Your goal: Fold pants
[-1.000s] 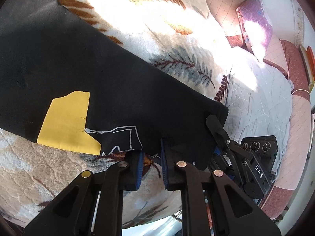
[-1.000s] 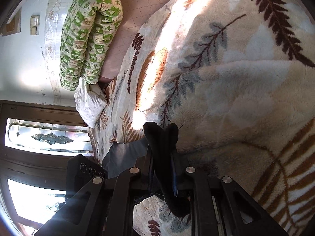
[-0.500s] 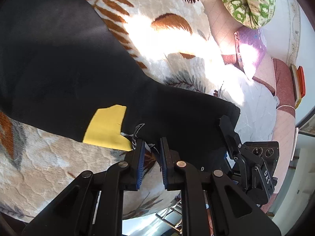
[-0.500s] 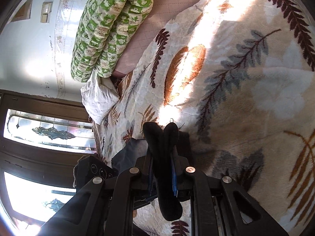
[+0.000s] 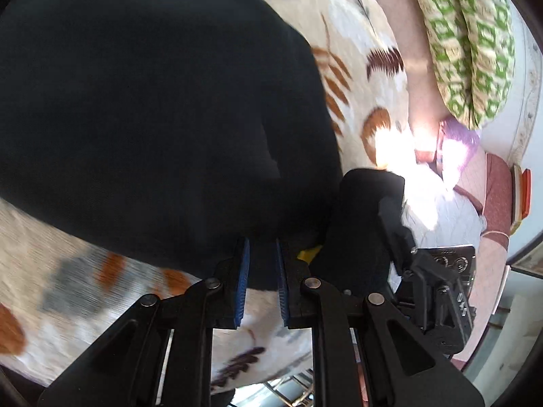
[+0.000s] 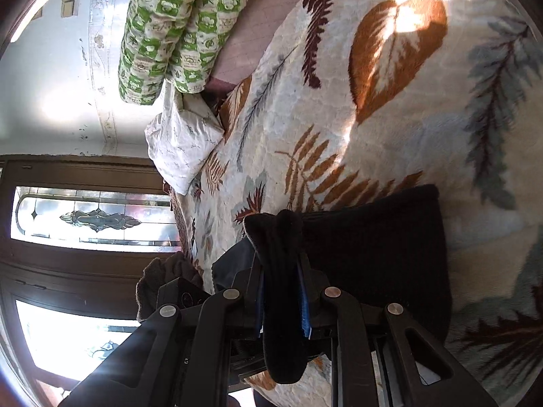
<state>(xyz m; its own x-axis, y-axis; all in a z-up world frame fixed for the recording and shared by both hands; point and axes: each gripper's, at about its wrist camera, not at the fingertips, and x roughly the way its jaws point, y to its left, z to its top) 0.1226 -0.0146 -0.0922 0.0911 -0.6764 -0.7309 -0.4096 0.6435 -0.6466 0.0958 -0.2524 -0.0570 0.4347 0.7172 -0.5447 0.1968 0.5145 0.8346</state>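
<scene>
The black pants fill most of the left wrist view, lifted over the leaf-print blanket. My left gripper is shut on the pants' edge, black cloth between its blue pads. A sliver of the yellow patch shows beside it. My right gripper is shut on a bunched corner of the pants; a folded black panel lies on the blanket to its right. The right gripper also shows in the left wrist view, close by.
A green-and-white patterned quilt lies at the head of the bed. A white pillow sits beside it. A purple cushion is at the far side. A dark wooden door with glass panes stands beyond the bed's edge.
Both grippers have carried the pants' end forward over the rest of the pants. The black cloth now covers the yellow patch almost fully, and the two grippers are closer together.
</scene>
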